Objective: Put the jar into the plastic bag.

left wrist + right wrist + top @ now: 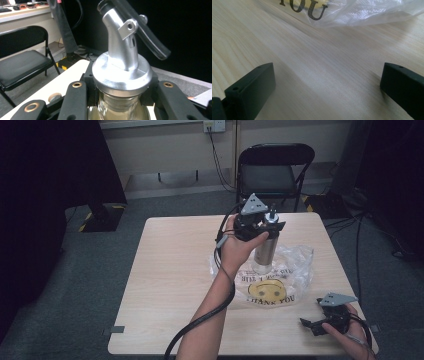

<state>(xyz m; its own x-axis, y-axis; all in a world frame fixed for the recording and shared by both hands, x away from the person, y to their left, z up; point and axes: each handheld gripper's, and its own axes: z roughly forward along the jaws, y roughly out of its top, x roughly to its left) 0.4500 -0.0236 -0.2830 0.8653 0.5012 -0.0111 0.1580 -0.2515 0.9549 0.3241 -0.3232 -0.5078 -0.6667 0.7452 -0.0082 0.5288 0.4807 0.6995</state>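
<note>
A glass bottle (264, 251) with a silver metal pourer cap (122, 72) stands upright over a clear plastic bag (295, 270) printed with a yellow smiley and "THANK YOU". My left gripper (267, 227) is shut on the bottle's neck just under the cap, its black jaws on both sides of the glass (120, 102). Whether the bottle's base touches the bag I cannot tell. At the table's front right corner my right gripper (312, 325) lies low, jaws wide open over bare wood (327, 82), with the bag's edge (352, 10) ahead of it.
The light wooden table (170, 270) has bare room across its left half. A black folding chair (272, 167) stands behind the far edge, also seen beyond the bottle (20, 62). Cables run over the grey floor at the right.
</note>
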